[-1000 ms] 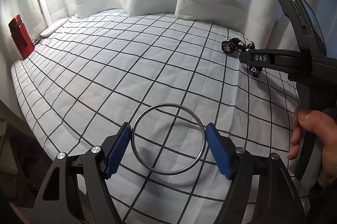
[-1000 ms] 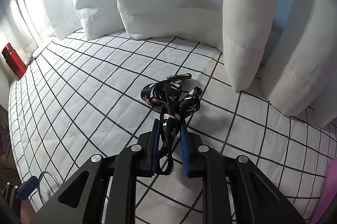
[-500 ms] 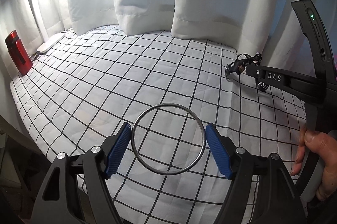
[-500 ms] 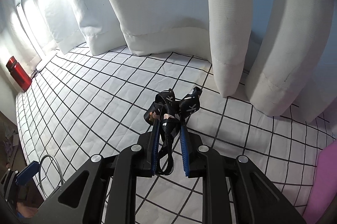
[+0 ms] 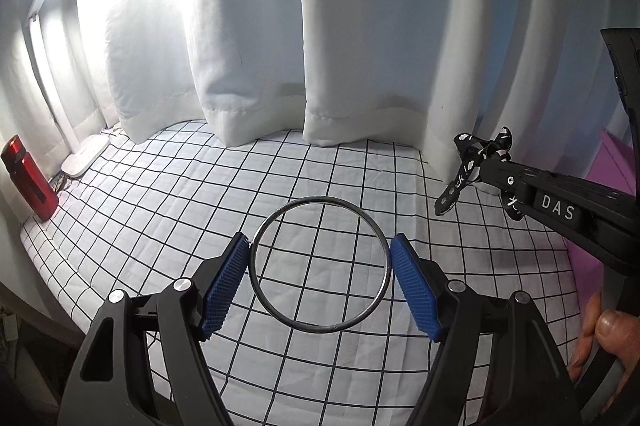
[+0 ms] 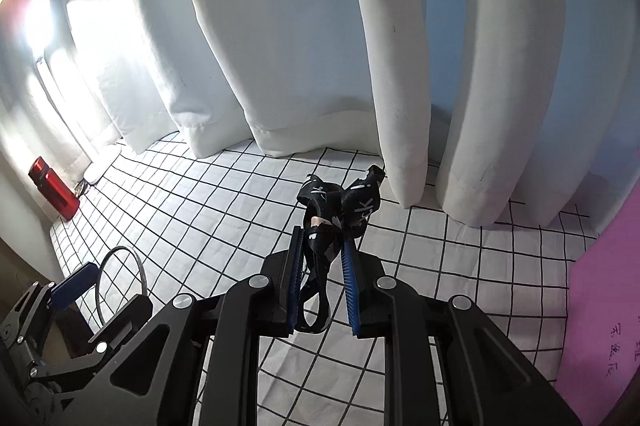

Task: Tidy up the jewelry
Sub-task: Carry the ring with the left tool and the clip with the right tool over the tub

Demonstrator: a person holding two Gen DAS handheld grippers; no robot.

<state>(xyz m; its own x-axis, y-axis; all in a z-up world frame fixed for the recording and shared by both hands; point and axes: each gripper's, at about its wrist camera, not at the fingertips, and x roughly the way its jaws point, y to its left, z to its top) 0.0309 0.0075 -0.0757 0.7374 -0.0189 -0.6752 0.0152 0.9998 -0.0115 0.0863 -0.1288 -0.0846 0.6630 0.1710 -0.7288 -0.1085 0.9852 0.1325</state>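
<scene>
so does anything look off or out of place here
Nothing looks damaged or spilled. The metal ring sits squarely between the left gripper fingers. The only untidy thing is the black printed strap, bunched and twisted in the right gripper, with a loop hanging below its fingers.

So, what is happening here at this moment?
A person holds a gripper in each hand above a bed with a checked sheet. The left gripper clamps a metal ring across its width. The right gripper is shut on a bunched black printed strap. Both items are off the sheet.
</scene>
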